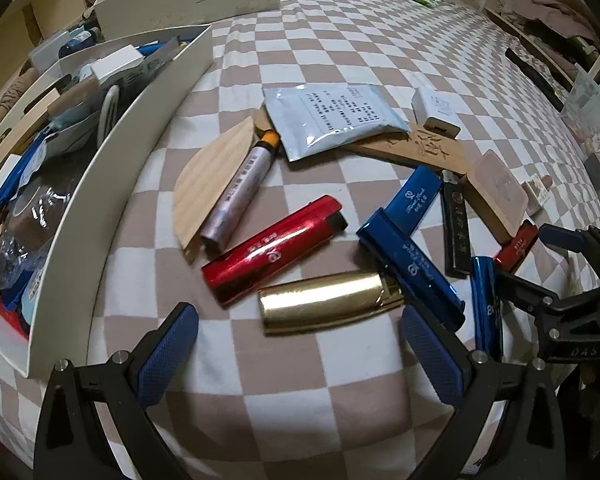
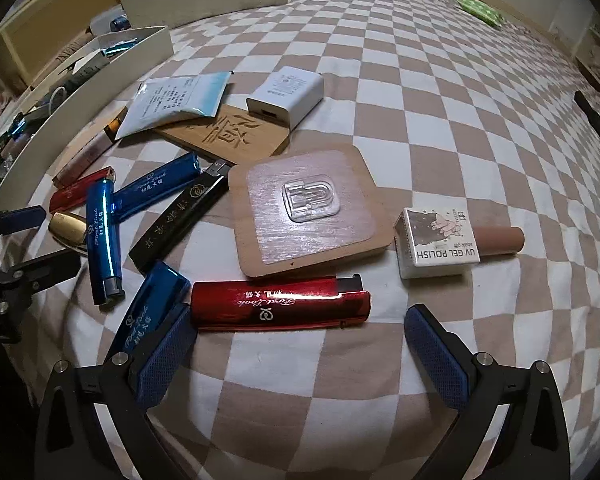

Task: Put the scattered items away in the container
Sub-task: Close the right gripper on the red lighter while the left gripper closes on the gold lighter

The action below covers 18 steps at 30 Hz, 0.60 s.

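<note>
Just ahead of the right gripper (image 2: 300, 344), red lighter (image 2: 280, 304), jaws wide, gripping nothing.

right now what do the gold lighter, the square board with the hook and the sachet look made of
Gold lighter: likely polished metal or metallised plastic, given its mirror glare.
Square board: looks like wood, with grain and a pale edge, under a glossy clear film and a clear plastic hook.
Sachet: apparently shiny plastic or foil; crimped edges.

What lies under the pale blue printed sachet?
The sachet rests on an engraved wooden board and over the orange-capped end of a silver tube. A round wooden edge peeks out; the rest is covered.
</note>
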Each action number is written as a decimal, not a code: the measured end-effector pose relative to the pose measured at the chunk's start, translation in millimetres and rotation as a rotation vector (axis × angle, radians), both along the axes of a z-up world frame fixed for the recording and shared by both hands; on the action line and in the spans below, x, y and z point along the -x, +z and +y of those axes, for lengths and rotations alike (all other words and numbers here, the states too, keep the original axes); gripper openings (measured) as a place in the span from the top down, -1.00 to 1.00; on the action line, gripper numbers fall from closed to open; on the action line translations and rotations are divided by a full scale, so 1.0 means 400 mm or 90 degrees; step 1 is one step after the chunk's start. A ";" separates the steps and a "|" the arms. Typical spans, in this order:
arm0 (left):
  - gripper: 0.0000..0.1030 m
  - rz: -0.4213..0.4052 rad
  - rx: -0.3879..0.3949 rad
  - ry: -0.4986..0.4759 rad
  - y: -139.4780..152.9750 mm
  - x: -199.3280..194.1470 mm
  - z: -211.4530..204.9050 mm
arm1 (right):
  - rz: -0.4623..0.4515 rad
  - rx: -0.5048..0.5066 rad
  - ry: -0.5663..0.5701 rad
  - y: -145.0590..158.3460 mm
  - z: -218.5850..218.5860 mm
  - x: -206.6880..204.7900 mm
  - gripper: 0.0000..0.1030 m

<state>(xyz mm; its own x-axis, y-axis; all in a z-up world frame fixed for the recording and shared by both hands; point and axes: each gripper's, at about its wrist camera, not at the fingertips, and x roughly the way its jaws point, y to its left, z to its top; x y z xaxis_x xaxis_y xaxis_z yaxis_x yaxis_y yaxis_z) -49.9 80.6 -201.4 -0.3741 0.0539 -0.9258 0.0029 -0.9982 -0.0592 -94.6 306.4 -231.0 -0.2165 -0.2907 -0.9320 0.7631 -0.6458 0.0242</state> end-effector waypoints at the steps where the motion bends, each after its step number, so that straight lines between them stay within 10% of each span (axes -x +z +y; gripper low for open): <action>1: -0.99 0.000 0.003 -0.002 -0.002 0.001 0.004 | 0.001 0.001 0.003 0.002 0.001 -0.002 -0.87; 18: -0.75 0.016 0.027 0.019 -0.022 0.014 0.012 | -0.004 0.016 0.010 0.018 0.010 0.004 -0.61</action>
<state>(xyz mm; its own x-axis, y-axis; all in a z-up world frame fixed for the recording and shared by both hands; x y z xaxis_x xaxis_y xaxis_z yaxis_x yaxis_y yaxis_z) -55.6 85.6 -210.3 -0.3986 0.0032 -0.9171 0.0319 -0.9993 -0.0174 -96.4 310.4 -223.6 -0.2064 -0.3175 -0.9255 0.7729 -0.6330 0.0448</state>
